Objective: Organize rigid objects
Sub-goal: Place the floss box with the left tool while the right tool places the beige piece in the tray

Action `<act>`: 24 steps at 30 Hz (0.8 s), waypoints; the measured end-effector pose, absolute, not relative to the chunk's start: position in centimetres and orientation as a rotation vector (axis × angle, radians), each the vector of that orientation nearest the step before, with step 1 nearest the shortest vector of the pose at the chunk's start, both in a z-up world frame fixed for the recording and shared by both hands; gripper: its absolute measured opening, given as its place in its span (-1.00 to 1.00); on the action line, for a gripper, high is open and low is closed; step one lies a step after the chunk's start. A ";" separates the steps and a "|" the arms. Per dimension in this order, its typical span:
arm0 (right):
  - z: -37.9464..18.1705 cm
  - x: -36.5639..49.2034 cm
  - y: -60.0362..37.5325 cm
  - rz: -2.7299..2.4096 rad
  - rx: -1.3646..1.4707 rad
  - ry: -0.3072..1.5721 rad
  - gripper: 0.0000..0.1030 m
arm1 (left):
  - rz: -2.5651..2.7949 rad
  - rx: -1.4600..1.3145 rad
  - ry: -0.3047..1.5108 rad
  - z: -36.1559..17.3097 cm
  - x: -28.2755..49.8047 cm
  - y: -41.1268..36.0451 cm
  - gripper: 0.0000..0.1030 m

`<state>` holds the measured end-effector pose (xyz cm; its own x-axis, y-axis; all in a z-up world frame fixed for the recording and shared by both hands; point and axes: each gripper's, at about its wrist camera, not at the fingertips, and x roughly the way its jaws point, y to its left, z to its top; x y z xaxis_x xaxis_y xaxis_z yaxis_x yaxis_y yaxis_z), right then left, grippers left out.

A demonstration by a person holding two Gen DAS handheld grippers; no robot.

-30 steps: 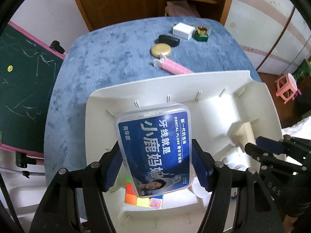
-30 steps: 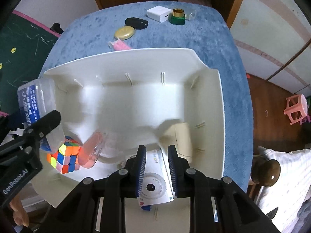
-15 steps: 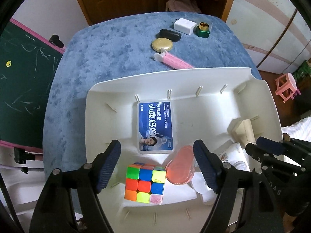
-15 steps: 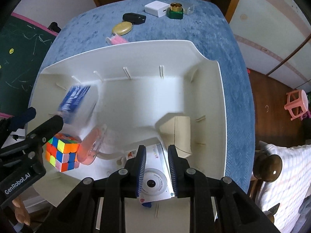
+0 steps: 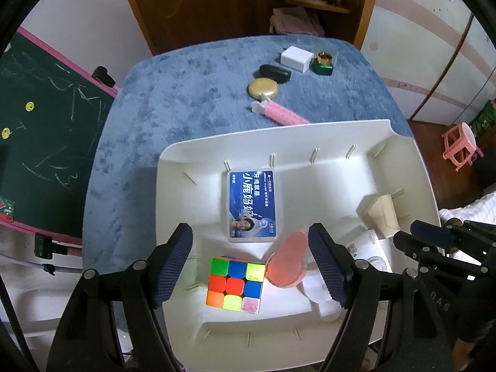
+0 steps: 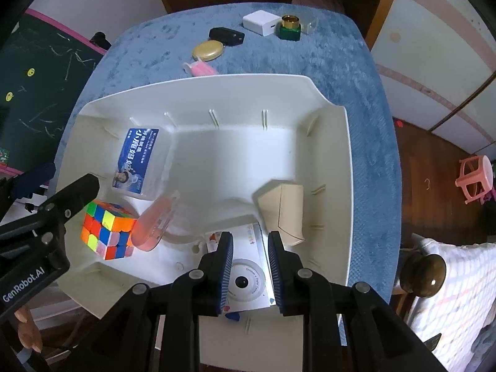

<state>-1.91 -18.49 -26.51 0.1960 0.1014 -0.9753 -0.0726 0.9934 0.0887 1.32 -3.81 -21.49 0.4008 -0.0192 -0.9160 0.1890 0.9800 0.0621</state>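
A clear dental floss box with a blue label (image 5: 252, 206) lies flat in the white tray (image 5: 279, 133), near its far wall. My left gripper (image 5: 248, 235) hangs open above it, its pads well clear of the box. A Rubik's cube (image 5: 235, 283) and a pink translucent case (image 5: 286, 262) lie below the gripper. My right gripper (image 6: 250, 241) is shut with nothing between its pads, over a white box with a round lens print (image 6: 248, 279). A beige box (image 6: 283, 210) lies beside it.
Beyond the tray, on the blue tabletop, lie a pink brush (image 5: 280, 114), a gold compact (image 5: 263, 88), a black case (image 5: 275, 73), a white charger (image 5: 296, 59) and a green bottle with a gold cap (image 5: 324, 63). A chalkboard (image 5: 40, 142) leans at the left.
My left gripper opened and let go of the floss box, which dropped flat into the tray; the gripper then rose slightly. The right gripper stayed put.
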 end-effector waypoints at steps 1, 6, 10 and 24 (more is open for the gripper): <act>-26.3 -2.0 -18.5 0.124 0.024 1.364 -0.54 | -0.130 0.163 1.147 -21.3 1.2 -3.8 0.55; -25.1 -2.6 -19.2 0.144 0.027 1.334 -0.54 | -0.109 0.142 1.123 -19.7 0.9 -3.6 0.55; -23.7 -2.8 -19.8 0.157 0.027 1.308 -0.53 | -0.110 0.117 1.100 -18.0 0.7 -3.5 0.55; -17.0 -0.1 -21.6 0.217 0.048 1.180 -0.46 | -0.119 0.142 0.974 -11.7 2.4 -4.0 0.55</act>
<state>-0.14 -21.64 -16.98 0.3623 0.1938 -0.9117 -0.1438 0.9781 0.1508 2.44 -4.00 -11.74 0.5563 -0.0367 -0.8302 0.1644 0.9841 0.0666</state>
